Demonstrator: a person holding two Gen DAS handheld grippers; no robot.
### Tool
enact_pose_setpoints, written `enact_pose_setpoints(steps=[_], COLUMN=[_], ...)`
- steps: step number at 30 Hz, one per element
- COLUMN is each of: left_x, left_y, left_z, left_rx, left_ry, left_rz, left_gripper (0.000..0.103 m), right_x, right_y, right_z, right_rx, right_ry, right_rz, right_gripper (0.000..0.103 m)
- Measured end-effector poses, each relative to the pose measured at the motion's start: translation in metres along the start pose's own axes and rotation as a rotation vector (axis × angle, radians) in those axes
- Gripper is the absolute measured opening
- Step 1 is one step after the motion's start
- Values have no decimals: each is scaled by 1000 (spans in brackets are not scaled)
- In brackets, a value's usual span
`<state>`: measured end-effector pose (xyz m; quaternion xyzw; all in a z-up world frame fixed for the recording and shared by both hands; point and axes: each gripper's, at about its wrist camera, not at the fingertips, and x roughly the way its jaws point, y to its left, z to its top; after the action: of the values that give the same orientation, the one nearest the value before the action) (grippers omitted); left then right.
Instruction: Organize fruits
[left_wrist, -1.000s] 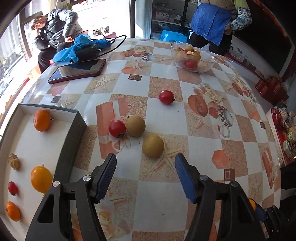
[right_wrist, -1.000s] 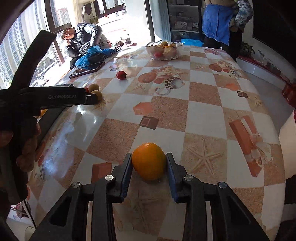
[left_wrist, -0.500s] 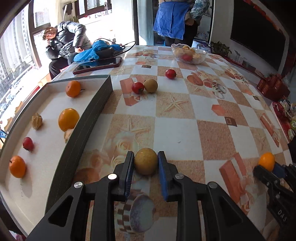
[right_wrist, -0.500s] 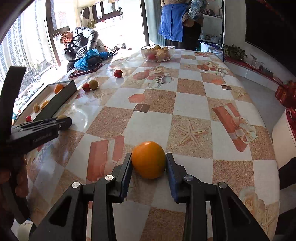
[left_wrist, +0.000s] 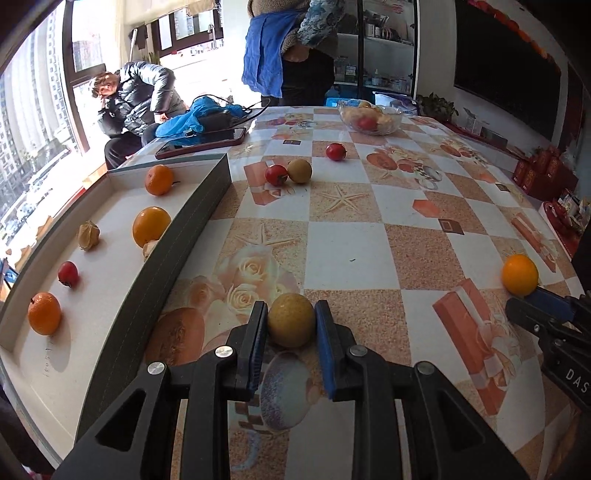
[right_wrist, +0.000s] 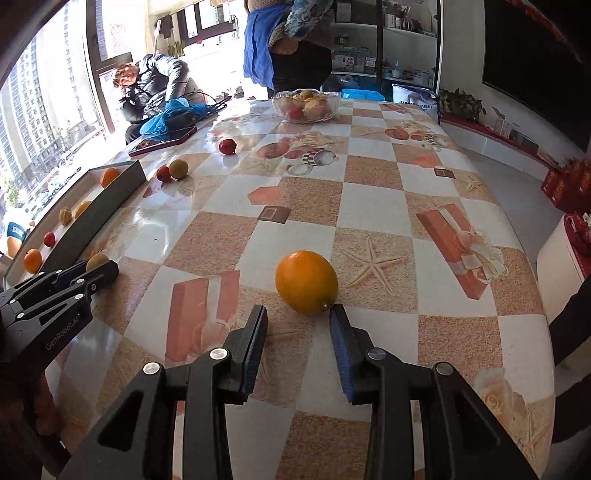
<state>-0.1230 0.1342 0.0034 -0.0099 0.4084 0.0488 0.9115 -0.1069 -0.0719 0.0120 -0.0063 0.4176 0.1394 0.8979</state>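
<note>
Left hand-held gripper (left_wrist: 290, 325): now clamped on the brown fruit (left_wrist: 291, 319), previously wide.
Right hand-held gripper (right_wrist: 298, 334): narrow; orange (right_wrist: 306, 281) now loose at 12 o'clock.
Writing: "GenRobot.AI", "DAS".

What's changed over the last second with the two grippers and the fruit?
The left gripper closed on the brown fruit and drew it back beside the tray. The orange, earlier between the right gripper's pads, now lies just past its tips. Tray fruits unchanged.

Black gripper (left_wrist: 290, 325), blue pads (left_wrist: 325, 343), silver screws
</note>
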Motion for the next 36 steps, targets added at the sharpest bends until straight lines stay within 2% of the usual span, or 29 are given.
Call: enact_pose_setpoints(steps=[36], left_x=[0], left_y=[-4], left_z=[-1], left_rx=[25], left_ry=[-8], left_rz=[19], left_gripper=[28], right_x=[0], right_y=[1], right_z=[0], right_rx=[-5], right_ry=[1], right_rz=[-6], right_gripper=[37])
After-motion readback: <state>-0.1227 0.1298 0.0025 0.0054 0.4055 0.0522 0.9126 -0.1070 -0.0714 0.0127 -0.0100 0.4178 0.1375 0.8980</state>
